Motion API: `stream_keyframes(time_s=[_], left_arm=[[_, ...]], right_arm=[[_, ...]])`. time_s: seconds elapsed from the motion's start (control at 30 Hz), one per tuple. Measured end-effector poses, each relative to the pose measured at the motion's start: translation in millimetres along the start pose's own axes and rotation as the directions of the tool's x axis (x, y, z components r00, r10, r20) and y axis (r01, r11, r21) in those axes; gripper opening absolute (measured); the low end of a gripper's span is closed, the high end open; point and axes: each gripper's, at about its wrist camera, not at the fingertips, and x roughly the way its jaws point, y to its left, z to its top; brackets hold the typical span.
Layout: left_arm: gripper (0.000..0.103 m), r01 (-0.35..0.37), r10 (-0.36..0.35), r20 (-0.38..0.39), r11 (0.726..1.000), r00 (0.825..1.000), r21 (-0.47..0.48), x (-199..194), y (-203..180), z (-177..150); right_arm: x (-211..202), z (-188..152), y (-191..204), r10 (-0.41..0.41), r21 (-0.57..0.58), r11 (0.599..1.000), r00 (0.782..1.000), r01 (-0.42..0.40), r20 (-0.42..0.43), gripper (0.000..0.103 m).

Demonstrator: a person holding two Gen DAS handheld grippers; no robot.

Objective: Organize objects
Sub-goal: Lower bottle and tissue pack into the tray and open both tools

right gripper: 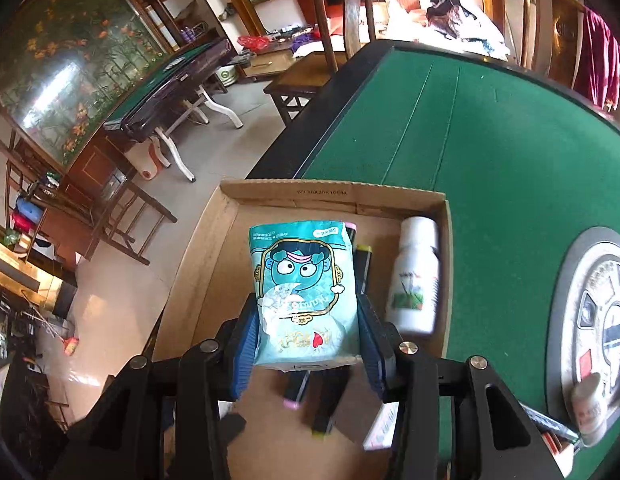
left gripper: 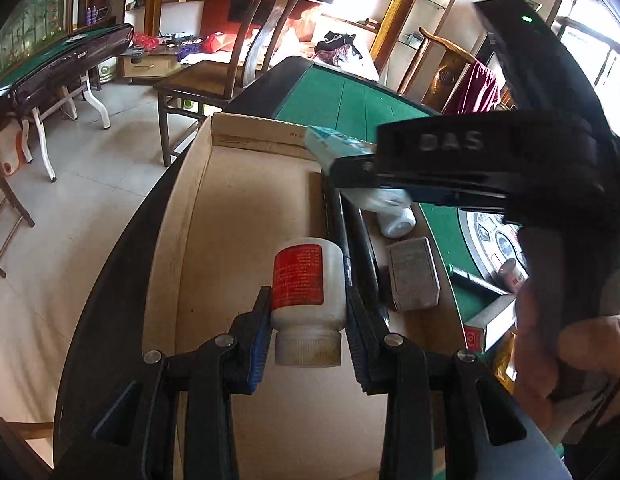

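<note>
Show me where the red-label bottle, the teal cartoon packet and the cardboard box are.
red-label bottle (left gripper: 306, 280): left wrist view, on its red label.
teal cartoon packet (right gripper: 306, 292): right wrist view, on the printed front.
cardboard box (right gripper: 329, 194): right wrist view, on its far wall.

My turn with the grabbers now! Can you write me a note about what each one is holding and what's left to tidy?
Left hand-held gripper: shut on a white bottle with a red label, over the cardboard box.
Right hand-held gripper: shut on a teal packet, also over the box.
Done: a white bottle with a green label and some markers lie in the box.
Left: set both down inside, then gather the small things on the green table.
</note>
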Motion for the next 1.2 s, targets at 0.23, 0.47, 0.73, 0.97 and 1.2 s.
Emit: stream_keyframes(time_s=[0.23, 0.47, 0.73, 0.97, 1.2], left_arm=[[0.033, 0.035, -0.037, -0.04, 0.998, 0.999, -0.061, 18.6, 5.9, 4.3], [0.033, 0.035, -0.04, -0.057, 0.996, 0.998, -0.085, 27.3, 10.6, 4.2], [0.033, 0.031, -0.035, -0.052, 0.996, 0.998, -0.078, 24.8, 7.2, 5.0], [0.044, 0.027, -0.031, -0.049, 0.997, 0.998, -0.066, 18.7, 3.8, 3.7], [0.049, 0.016, -0.018, -0.02, 0.998, 1.0, -0.064, 4.7, 4.6, 1.4]], right_arm=[[28.9, 15.9, 0.8, -0.033, -0.006, 0.999, 0.999, 0.033, -0.026, 0.05], [35.6, 22.6, -6.8, -0.025, 0.002, 1.0, 0.999, 0.026, -0.029, 0.051], [36.0, 20.4, -4.8, -0.032, -0.006, 0.999, 0.999, 0.032, -0.024, 0.056], [34.7, 20.5, -8.7, -0.003, 0.005, 1.0, 0.999, 0.004, -0.036, 0.057], [24.3, 20.7, -1.5, 0.062, 0.013, 0.998, 0.998, -0.062, -0.009, 0.061]])
